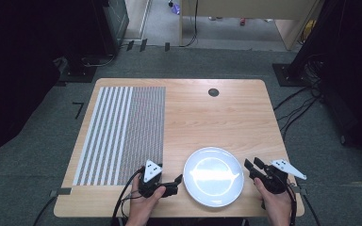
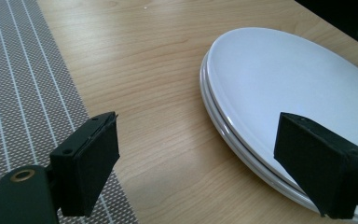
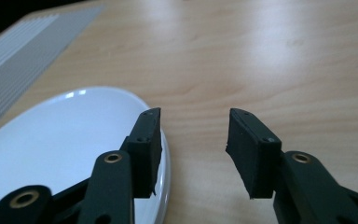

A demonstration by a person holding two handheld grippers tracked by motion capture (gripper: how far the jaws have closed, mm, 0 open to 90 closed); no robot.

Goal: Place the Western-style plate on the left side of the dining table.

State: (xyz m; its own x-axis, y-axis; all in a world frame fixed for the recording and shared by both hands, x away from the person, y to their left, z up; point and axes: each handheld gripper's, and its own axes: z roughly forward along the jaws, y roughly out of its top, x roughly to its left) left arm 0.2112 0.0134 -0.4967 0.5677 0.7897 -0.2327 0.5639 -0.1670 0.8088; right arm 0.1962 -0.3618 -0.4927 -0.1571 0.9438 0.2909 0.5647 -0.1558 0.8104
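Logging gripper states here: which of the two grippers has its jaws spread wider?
The left gripper: in its own view its jaws stand far apart, one by the mat, one over the plates. The right gripper is open too, but narrower.

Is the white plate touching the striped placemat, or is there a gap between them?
Apart. In the high view, a strip of bare wooden table separates the white plate from the striped placemat; the left gripper view shows the same wood between them.
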